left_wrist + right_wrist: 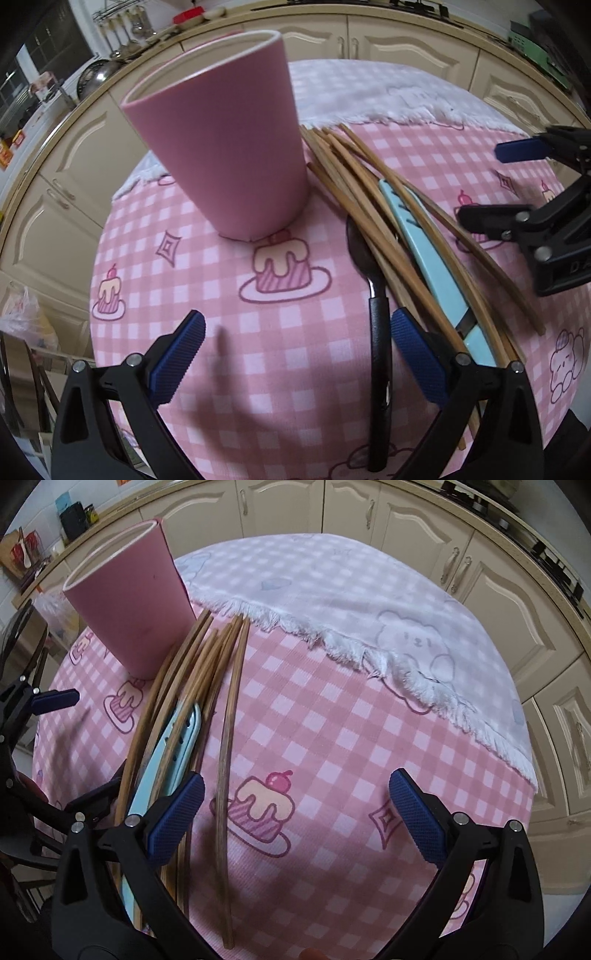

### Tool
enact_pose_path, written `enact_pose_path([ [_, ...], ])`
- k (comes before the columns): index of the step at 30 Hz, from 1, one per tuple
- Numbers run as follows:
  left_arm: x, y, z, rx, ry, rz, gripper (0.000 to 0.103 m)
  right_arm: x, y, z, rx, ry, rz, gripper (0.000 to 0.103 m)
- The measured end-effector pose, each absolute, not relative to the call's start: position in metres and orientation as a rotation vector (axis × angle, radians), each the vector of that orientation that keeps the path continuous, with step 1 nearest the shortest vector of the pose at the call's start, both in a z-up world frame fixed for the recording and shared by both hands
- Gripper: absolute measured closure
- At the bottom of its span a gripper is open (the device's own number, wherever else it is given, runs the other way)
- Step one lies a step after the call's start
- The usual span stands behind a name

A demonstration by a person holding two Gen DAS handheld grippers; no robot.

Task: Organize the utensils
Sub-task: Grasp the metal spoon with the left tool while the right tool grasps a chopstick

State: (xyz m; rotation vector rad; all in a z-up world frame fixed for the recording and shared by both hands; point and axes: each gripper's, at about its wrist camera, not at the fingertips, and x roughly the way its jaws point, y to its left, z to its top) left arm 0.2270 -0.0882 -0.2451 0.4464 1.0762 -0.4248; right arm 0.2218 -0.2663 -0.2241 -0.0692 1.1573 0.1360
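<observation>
Left wrist view: left gripper (297, 354) gapes wide over checked cloth (221, 295); smooth pink cup (229, 147), wooden chopsticks (369, 192). Right gripper (295, 812) spread wide, ribbed blue pads (177, 812).

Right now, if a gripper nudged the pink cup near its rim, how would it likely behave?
The pink cup stands upright and looks tall, narrowing toward its base, so a push near the rim would probably tip it. It appears empty and thin-walled, likely light. Sitting on soft tablecloth, it may catch instead of sliding. The chopsticks reach its base and might shift.
</observation>
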Motion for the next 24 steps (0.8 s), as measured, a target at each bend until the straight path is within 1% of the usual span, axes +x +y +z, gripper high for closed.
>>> enact_pose_path([
  [2,0.231,-0.091,-0.248,0.459,1.084,-0.428,0.005,0.226,-0.264,-0.228,-0.081,1.172,0.144,0.011],
  [4,0.235,-0.095,-0.248,0.463,1.09,-0.44,0.005,0.232,-0.26,-0.23,-0.088,1.185,0.15,0.02],
  [5,0.237,-0.096,-0.249,0.467,1.091,-0.444,0.006,0.235,-0.26,-0.231,-0.088,1.188,0.153,0.023],
  [6,0.24,-0.098,-0.248,0.471,1.093,-0.453,0.009,0.238,-0.258,-0.231,-0.091,1.191,0.159,0.024],
  [7,0.242,-0.1,-0.249,0.471,1.096,-0.462,0.01,0.241,-0.256,-0.231,-0.094,1.192,0.165,0.028],
  [9,0.246,-0.103,-0.249,0.459,1.109,-0.487,0.019,0.247,-0.253,-0.23,-0.096,1.195,0.175,0.031],
  [10,0.248,-0.105,-0.249,0.454,1.115,-0.499,0.022,0.251,-0.25,-0.23,-0.102,1.197,0.181,0.033],
  [11,0.25,-0.107,-0.249,0.451,1.121,-0.513,0.027,0.254,-0.248,-0.23,-0.108,1.197,0.185,0.04],
  [12,0.253,-0.11,-0.249,0.447,1.128,-0.53,0.034,0.257,-0.244,-0.229,-0.113,1.194,0.191,0.044],
  [13,0.255,-0.113,-0.248,0.44,1.135,-0.553,0.038,0.259,-0.242,-0.229,-0.12,1.188,0.196,0.057],
  [14,0.255,-0.117,-0.248,0.437,1.139,-0.574,0.047,0.261,-0.239,-0.228,-0.133,1.182,0.203,0.072],
  [15,0.255,-0.119,-0.247,0.439,1.14,-0.585,0.056,0.263,-0.236,-0.227,-0.147,1.176,0.21,0.077],
  [16,0.255,-0.122,-0.247,0.441,1.141,-0.599,0.062,0.262,-0.234,-0.227,-0.15,1.171,0.219,0.086],
  [17,0.255,-0.125,-0.246,0.444,1.144,-0.609,0.078,0.261,-0.234,-0.227,-0.146,1.166,0.225,0.095],
  [18,0.254,-0.126,-0.245,0.443,1.149,-0.611,0.089,0.259,-0.234,-0.227,-0.144,1.163,0.223,0.096],
  [19,0.254,-0.127,-0.245,0.438,1.156,-0.611,0.092,0.257,-0.237,-0.226,-0.127,1.157,0.221,0.097],
  [24,0.244,-0.107,-0.241,0.387,1.154,-0.579,0.092,0.244,-0.262,-0.219,0.009,1.116,0.217,0.097],
])
